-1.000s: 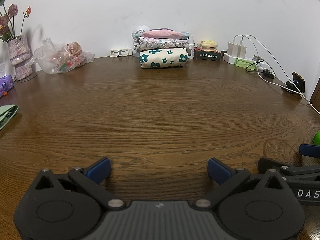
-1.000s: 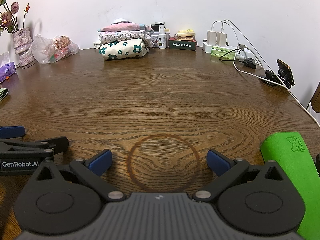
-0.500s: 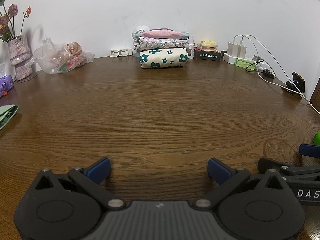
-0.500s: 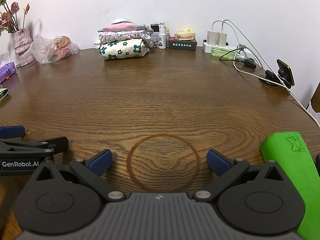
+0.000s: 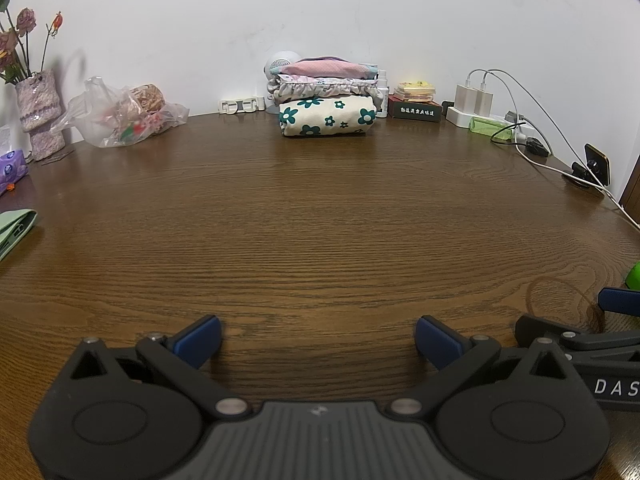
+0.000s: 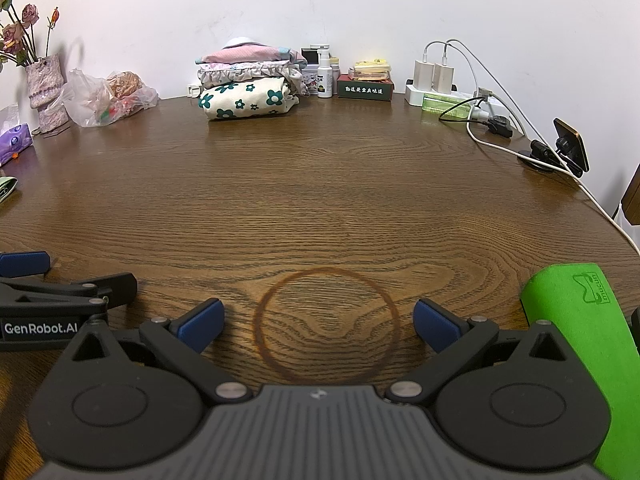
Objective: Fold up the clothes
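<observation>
The folded clothes [image 5: 327, 98] sit in a neat stack at the far edge of the table [image 5: 320, 220], close against the wall: a cream piece with dark green flowers at the bottom, a frilled one above it, and a pink one on top. The stack is probably put there to keep the middle of the table free for folding the next piece. No unfolded garment lies on that free area in either view; only a pale green cloth [image 5: 16, 230] shows at the left edge, and I cannot tell if it is a garment waiting for its turn. The left claw [image 5: 318, 334] rests low at the near edge of the table, its blue fingers spread wide with nothing between them. The right claw [image 6: 316, 322] is just beside it, also wide apart and empty, above a dark ring mark [image 6: 326, 326] in the wood. Both seem to wait in a rest position, so I judge the work is between two pieces or finished. To the right of the right claw lies a bright green object [image 6: 576, 344]. Further out, along the wall, stand a vase with dried flowers [image 5: 38, 114], a plastic bag [image 5: 124, 114], a dark box [image 5: 414, 109] and chargers with cables [image 5: 476, 102], well apart from the folding area.
</observation>
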`<control>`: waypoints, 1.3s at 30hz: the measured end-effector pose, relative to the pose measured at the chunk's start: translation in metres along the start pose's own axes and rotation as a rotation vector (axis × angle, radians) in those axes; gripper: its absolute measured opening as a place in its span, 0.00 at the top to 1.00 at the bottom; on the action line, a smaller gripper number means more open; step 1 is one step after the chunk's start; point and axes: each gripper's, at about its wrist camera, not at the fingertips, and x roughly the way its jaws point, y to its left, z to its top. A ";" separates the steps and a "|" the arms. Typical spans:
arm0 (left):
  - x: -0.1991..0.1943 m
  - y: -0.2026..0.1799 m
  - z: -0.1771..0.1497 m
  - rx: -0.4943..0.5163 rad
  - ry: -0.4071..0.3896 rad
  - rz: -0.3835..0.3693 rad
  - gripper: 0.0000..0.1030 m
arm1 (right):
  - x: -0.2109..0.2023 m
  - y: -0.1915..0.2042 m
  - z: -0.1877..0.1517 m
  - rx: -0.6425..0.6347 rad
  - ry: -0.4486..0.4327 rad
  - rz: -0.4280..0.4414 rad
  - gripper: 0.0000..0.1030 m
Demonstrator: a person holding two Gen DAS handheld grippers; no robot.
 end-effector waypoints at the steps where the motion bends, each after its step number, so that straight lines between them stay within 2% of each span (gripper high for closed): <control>1: 0.000 -0.001 0.000 0.000 0.000 0.000 0.00 | 0.000 0.000 0.000 0.000 0.000 0.000 0.01; 39: 0.005 -0.009 -0.001 0.000 0.000 0.000 0.00 | 0.000 0.000 0.000 0.000 0.000 0.000 0.01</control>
